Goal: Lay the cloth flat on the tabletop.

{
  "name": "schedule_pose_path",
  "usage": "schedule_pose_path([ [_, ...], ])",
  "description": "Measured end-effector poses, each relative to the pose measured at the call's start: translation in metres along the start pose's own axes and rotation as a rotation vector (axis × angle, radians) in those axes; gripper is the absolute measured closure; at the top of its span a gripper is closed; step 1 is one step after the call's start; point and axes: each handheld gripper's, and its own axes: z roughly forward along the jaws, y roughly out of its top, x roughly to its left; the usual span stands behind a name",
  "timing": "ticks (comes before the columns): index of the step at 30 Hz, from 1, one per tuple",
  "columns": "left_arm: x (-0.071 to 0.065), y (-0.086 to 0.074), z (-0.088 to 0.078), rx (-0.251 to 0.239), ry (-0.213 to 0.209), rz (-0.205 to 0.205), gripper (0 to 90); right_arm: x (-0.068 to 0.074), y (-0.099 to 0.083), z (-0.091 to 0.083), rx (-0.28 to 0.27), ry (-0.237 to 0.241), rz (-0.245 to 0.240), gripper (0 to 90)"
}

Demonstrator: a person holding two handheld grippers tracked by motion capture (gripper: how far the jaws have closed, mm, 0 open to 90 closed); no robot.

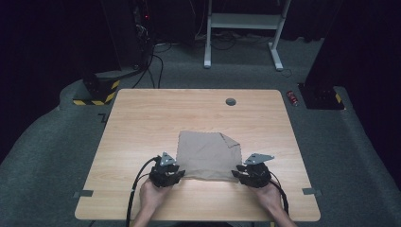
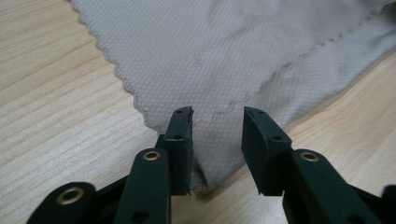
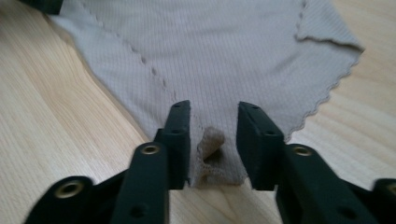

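Beige woven cloth [image 1: 206,155], one piece, scalloped edges, lying flat on the wooden table [image 1: 142,118] at its near-middle; far right corner folded back over itself.

Left gripper [image 1: 166,172]: held in the person's left hand [image 1: 152,195], stationed at the cloth's near left corner. In the left gripper view [image 2: 217,140] the jaws stand apart, released, with the corner of the cloth [image 2: 224,60] lying in the gap between them; nothing is pinched.

Right gripper [image 1: 250,174]: held in the right hand [image 1: 270,196], stationed at the near right corner. In the right gripper view [image 3: 212,140] the jaws likewise stand apart, straddling a corner whose tip is curled up into a small roll [image 3: 212,140]; not clenched on it.

Governing relation: the cloth extends away from both grippers toward the far side, its near edge running left to right between them, one corner per gripper, each equally close to its own. Judged: both corners sit ready for pinching; the curled right tip may slip or bunch.
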Motion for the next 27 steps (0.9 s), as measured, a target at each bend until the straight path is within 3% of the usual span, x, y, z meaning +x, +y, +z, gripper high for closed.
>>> schedule_pose_path([
  [3, -0.002, 0.0, 0.002, 0.015, 0.011, 0.014, 68.9, 0.001, -0.002, 0.005, 0.028, -0.019, -0.014, 79.7],
  [5, -0.003, -0.001, 0.002, 0.017, 0.008, 0.026, 74.4, 0.002, -0.004, 0.004, 0.017, -0.03, -0.033, 85.6],
  [12, -0.002, -0.005, -0.004, -0.012, -0.059, 0.039, 89.4, 0.004, -0.008, -0.005, -0.02, -0.021, -0.047, 88.2],
  [18, -0.002, -0.014, -0.014, -0.037, -0.082, 0.032, 89.9, 0.008, -0.015, -0.012, -0.032, 0.005, -0.066, 88.1],
  [22, 0.0, -0.018, -0.019, -0.044, -0.077, 0.02, 89.8, 0.01, -0.02, -0.013, -0.013, 0.029, -0.082, 87.9],
  [27, 0.004, -0.007, -0.015, -0.057, -0.017, -0.022, 70.1, 0.012, -0.024, -0.01, 0.024, 0.054, -0.092, 83.1],
])
